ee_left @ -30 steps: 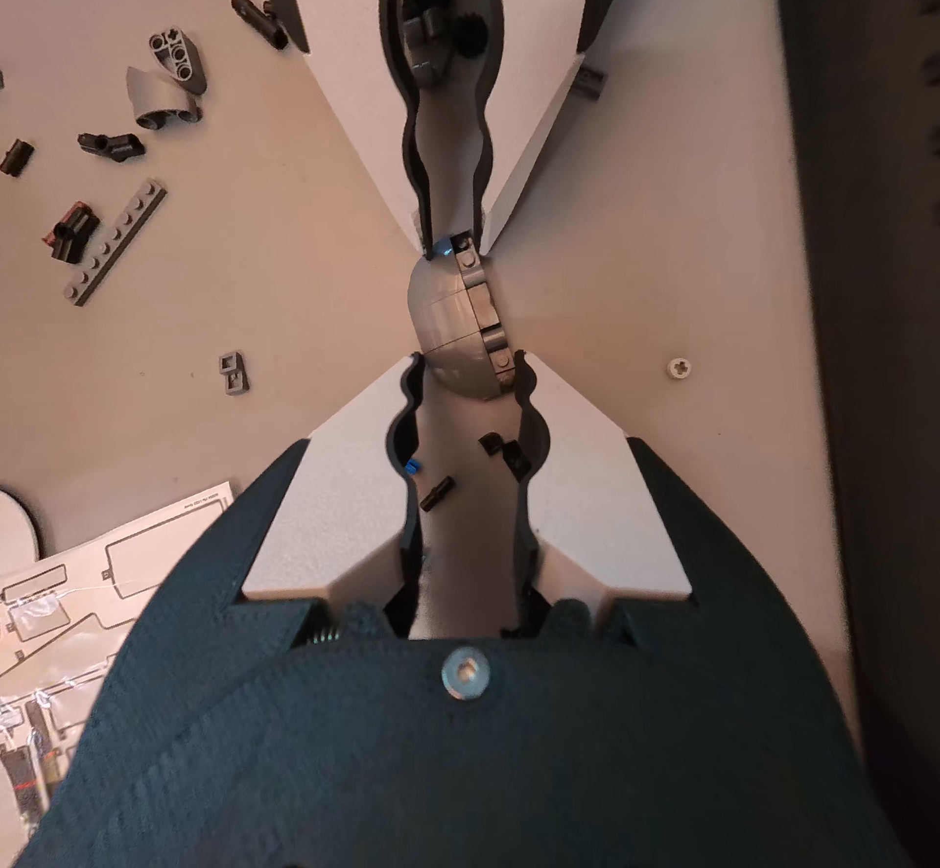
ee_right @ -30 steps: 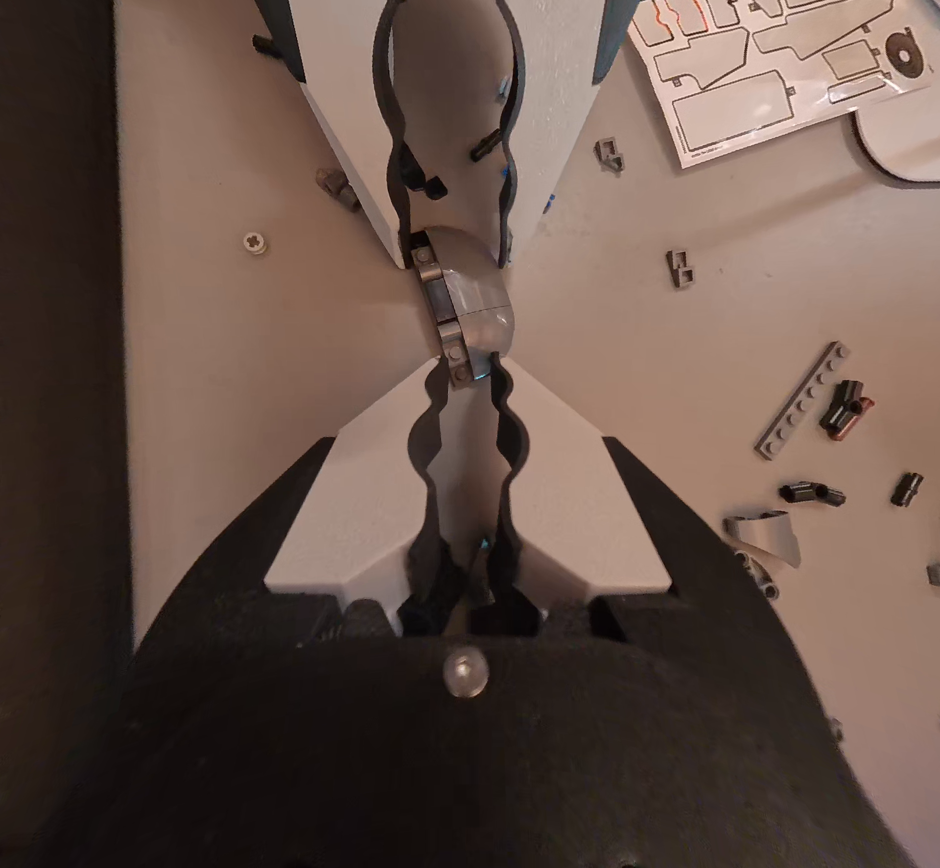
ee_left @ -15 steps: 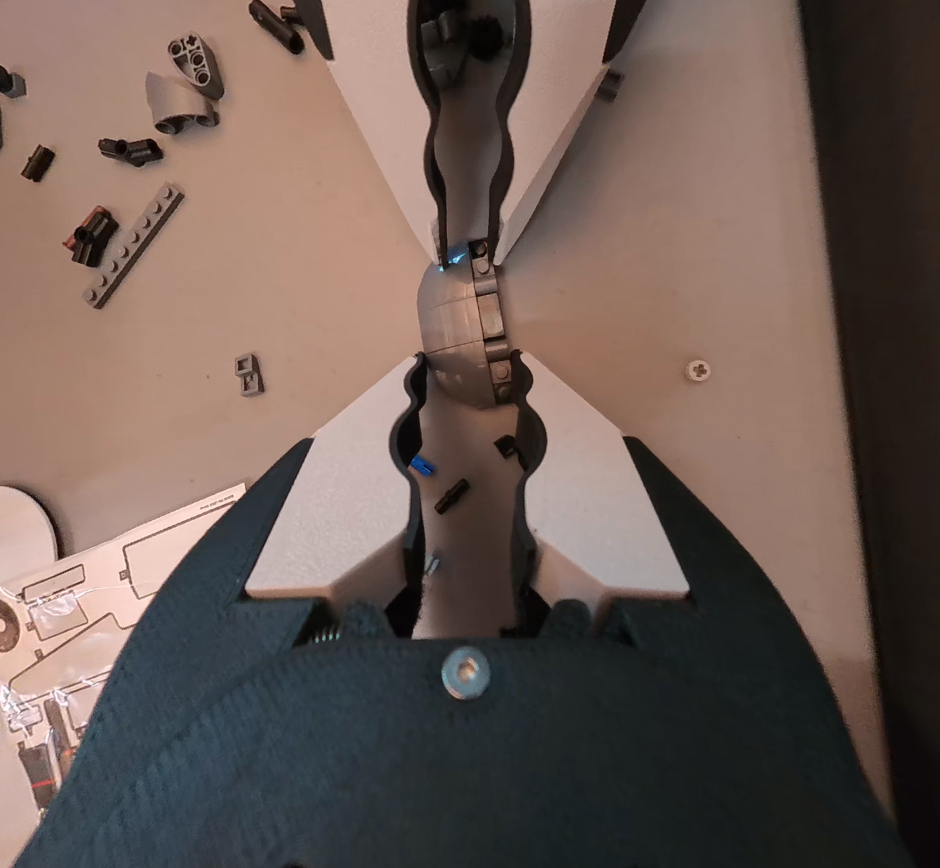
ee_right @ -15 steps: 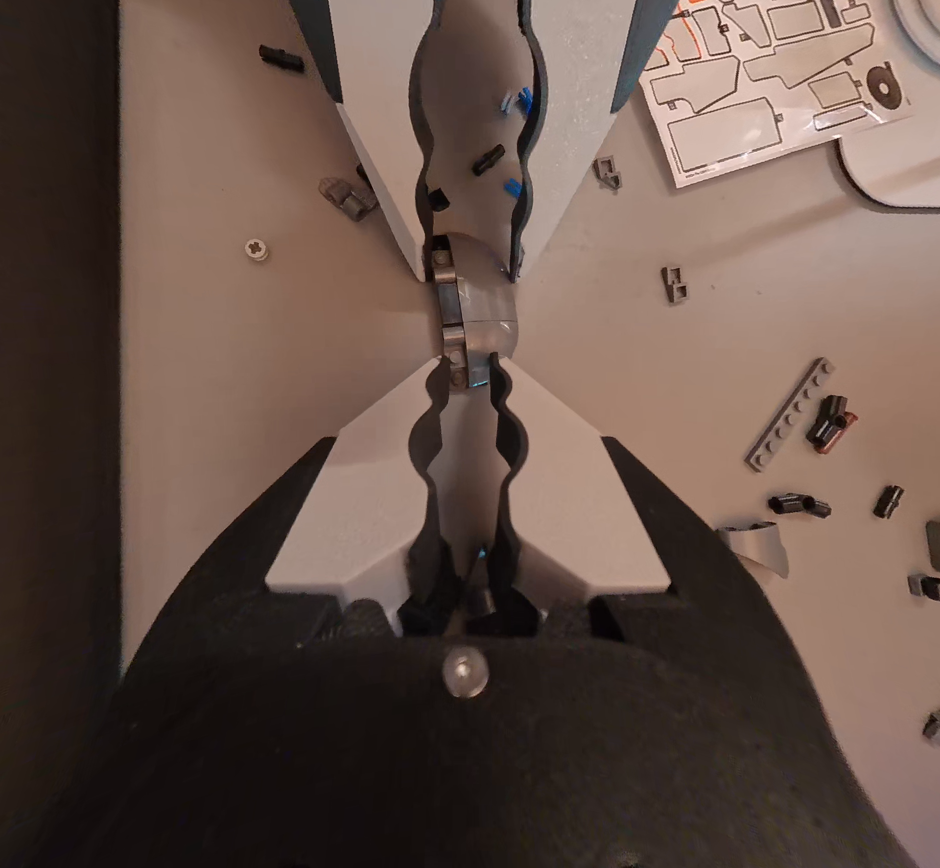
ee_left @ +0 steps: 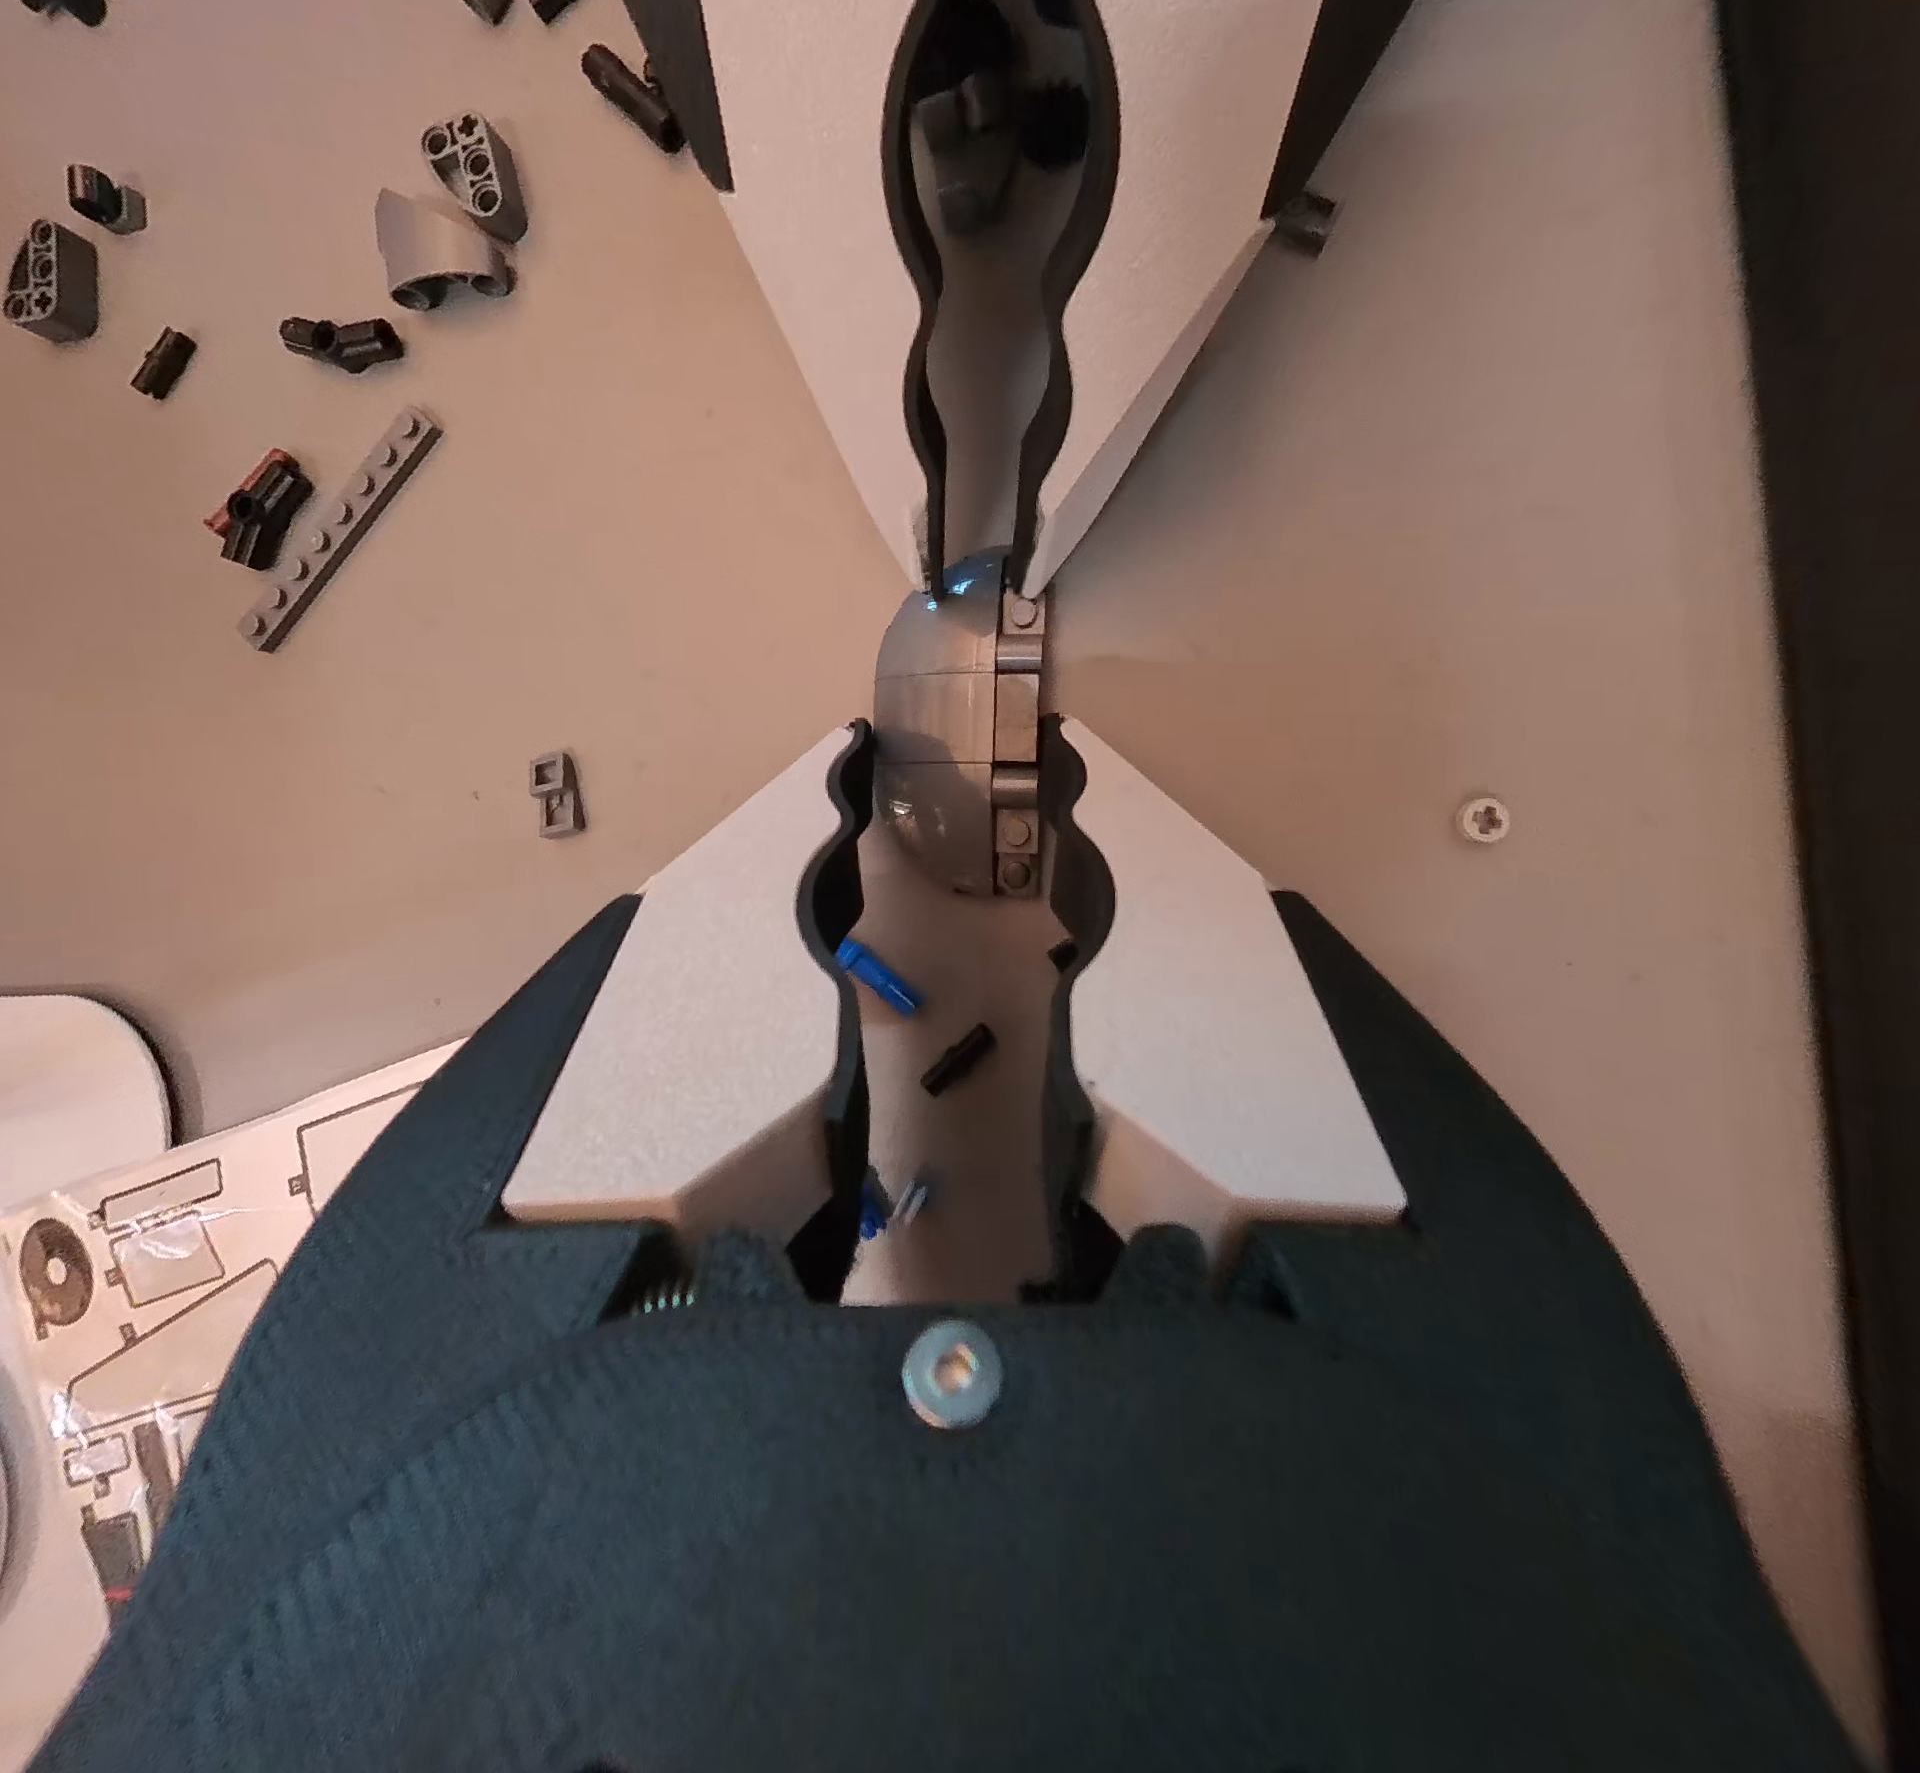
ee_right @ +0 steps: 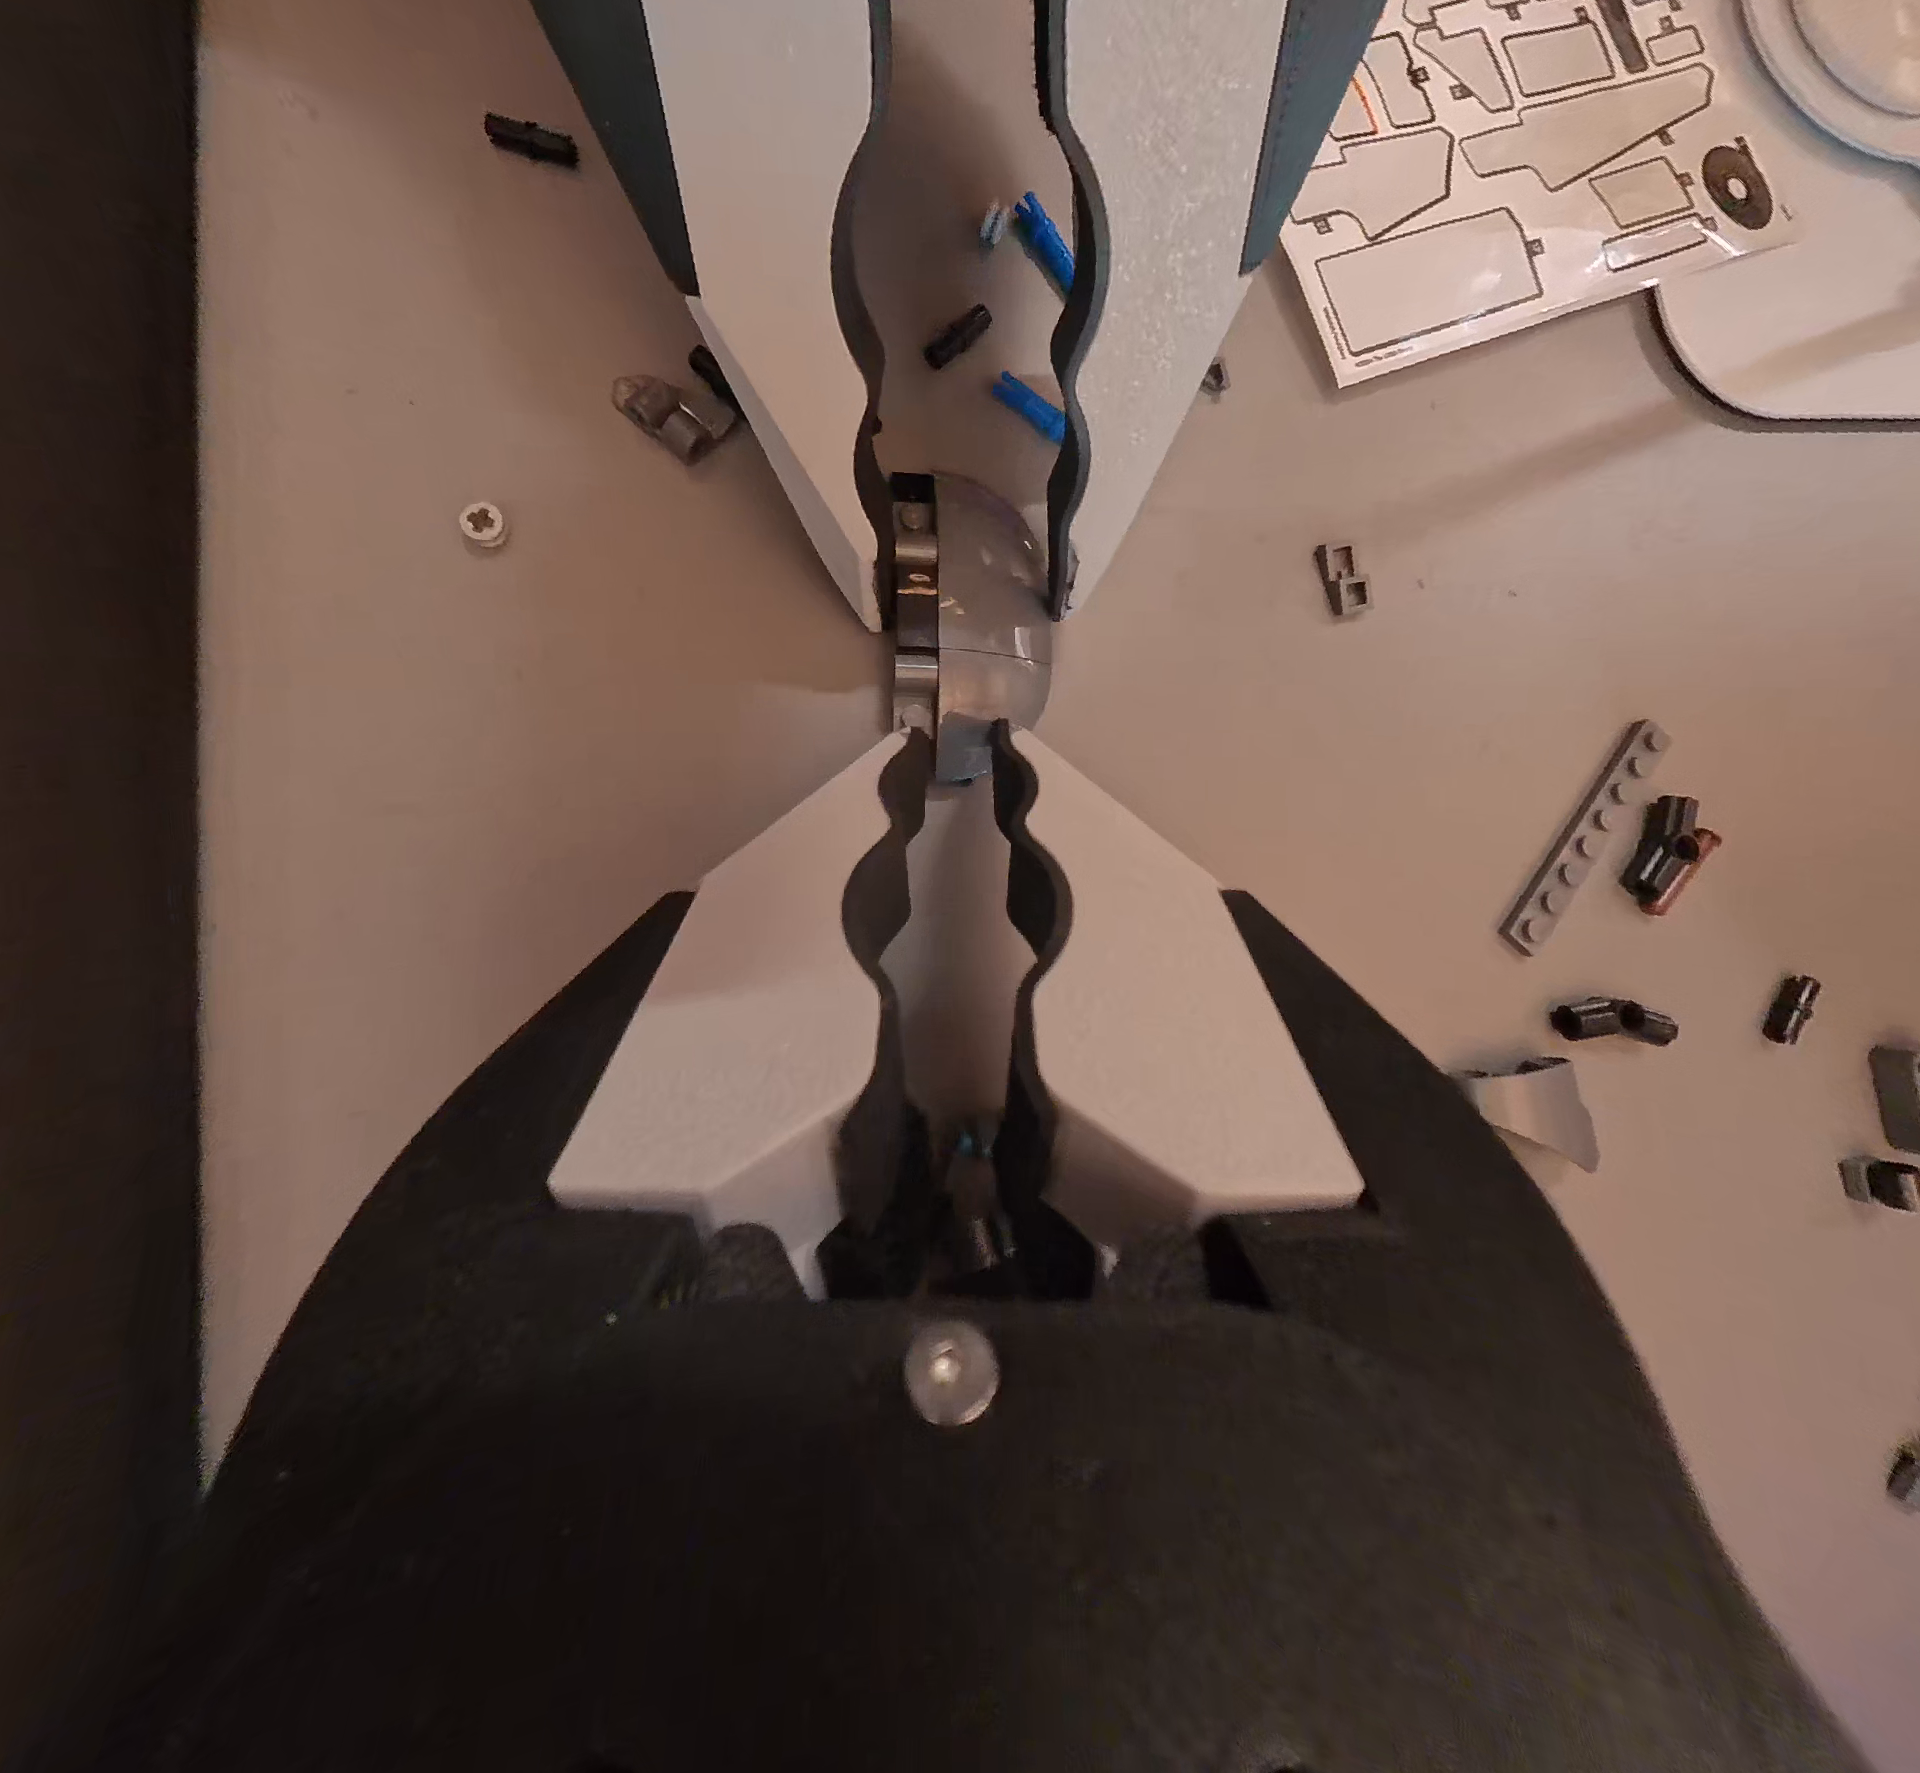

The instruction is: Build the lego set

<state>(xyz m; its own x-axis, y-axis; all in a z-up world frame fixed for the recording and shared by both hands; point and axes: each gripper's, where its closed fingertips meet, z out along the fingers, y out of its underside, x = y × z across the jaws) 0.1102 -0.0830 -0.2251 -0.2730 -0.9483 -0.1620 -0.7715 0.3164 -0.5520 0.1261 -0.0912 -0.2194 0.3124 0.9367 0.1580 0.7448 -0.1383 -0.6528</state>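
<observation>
The grey domed lego assembly (ee_left: 961,736) is held above the table (ee_left: 623,684) between the two claws, which face each other tip to tip. The left claw (ee_left: 951,767) is clamped on one end, its pads bracketing the curved shell and the studded dark-grey rim. The right claw (ee_right: 951,747) pinches the opposite end with a narrower bite, just at the tip of the dome (ee_right: 977,643). The assembly's long axis runs along the line joining the claws, so each claw meets it end-on, the studded rim to one side and the rounded face to the other. Both are equally near; any pressing or twisting would act along this shared axis. Loose parts, such as the long grey plate (ee_left: 343,528) and the blue pins (ee_right: 1029,404), lie on the table below, with the sticker sheet (ee_right: 1538,113) toward its far edge in the right wrist view
</observation>
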